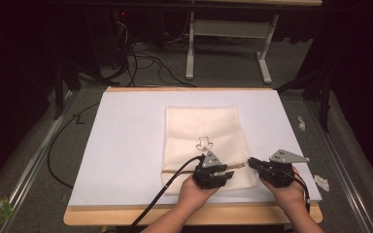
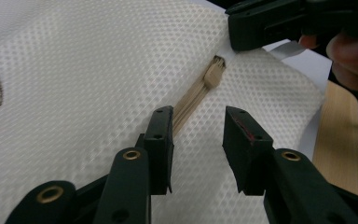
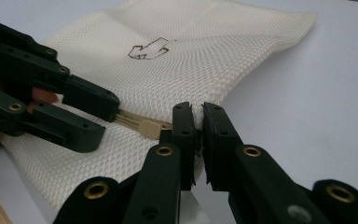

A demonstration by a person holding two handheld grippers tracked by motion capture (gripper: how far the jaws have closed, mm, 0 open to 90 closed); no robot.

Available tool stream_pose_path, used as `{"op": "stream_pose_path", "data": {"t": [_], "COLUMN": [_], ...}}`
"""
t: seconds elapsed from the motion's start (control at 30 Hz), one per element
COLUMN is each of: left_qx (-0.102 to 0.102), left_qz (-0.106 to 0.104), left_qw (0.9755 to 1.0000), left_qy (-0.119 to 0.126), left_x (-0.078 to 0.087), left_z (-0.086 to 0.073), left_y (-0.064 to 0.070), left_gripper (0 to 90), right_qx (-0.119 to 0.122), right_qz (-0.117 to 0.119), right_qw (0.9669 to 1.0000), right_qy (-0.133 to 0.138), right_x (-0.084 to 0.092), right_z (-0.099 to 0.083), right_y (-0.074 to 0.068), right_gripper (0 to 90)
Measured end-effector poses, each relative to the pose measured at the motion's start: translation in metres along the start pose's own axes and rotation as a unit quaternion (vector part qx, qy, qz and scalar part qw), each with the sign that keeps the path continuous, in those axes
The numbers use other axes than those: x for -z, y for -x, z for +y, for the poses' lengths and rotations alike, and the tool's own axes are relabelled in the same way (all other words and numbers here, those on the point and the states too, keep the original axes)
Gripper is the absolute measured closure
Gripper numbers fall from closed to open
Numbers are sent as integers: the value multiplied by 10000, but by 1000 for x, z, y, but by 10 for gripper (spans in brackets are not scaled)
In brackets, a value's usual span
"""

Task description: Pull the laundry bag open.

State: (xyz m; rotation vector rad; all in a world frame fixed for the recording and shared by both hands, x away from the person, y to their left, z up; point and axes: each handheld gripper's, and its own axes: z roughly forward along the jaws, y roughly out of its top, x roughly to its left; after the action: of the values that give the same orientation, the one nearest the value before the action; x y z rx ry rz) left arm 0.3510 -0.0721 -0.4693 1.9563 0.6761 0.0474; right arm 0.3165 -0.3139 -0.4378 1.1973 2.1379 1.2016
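A wooden table [image 1: 85, 217] carries a large white sheet [image 1: 126, 145] that covers nearly all of its top. On the sheet, right of centre and toward the near edge, lies a cream mesh fabric bag [image 1: 204, 131], flat, with a small dark outline drawing [image 1: 204, 143] near its middle. A tan zipper [image 2: 191, 95] runs across the bag close to its near end, and its tan pull tab [image 2: 213, 72] sits near the bag's right edge.

The person's left hand [image 1: 194, 191] holds the left gripper [image 2: 197, 135] over the near part of the bag; its jaws stand apart, one on each side of the zipper line, with nothing between them. The right hand [image 1: 287, 193] holds the right gripper [image 3: 199, 123] at the bag's right edge, just beside the pull tab; its jaws are drawn close together with a fold of the mesh edge pinched between them.

A black cable [image 1: 167, 187] trails from the left gripper toward the near edge of the table.
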Motion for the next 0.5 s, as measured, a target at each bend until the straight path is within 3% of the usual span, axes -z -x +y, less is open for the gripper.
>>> {"op": "stream_pose_path", "data": {"t": [0.13,0.3,0.5], "left_qx": [82,-46,-122], "left_qz": [-47,48,45], "left_qw": [9999,10000,9999], "left_qy": [61,28,80], "left_x": [-9,-14,-18], "left_z": [3,6,11], "left_y": [3,8,11], "left_gripper": [648,650,728], "right_qx": [-12,4,52], "right_qz": [12,30,7], "right_qw": [10000,10000,10000], "right_qy": [43,75,78], "right_x": [1,2,2], "right_z": [1,2,3], "right_y": [-2,-5,-5], "right_gripper": [853,853,853]}}
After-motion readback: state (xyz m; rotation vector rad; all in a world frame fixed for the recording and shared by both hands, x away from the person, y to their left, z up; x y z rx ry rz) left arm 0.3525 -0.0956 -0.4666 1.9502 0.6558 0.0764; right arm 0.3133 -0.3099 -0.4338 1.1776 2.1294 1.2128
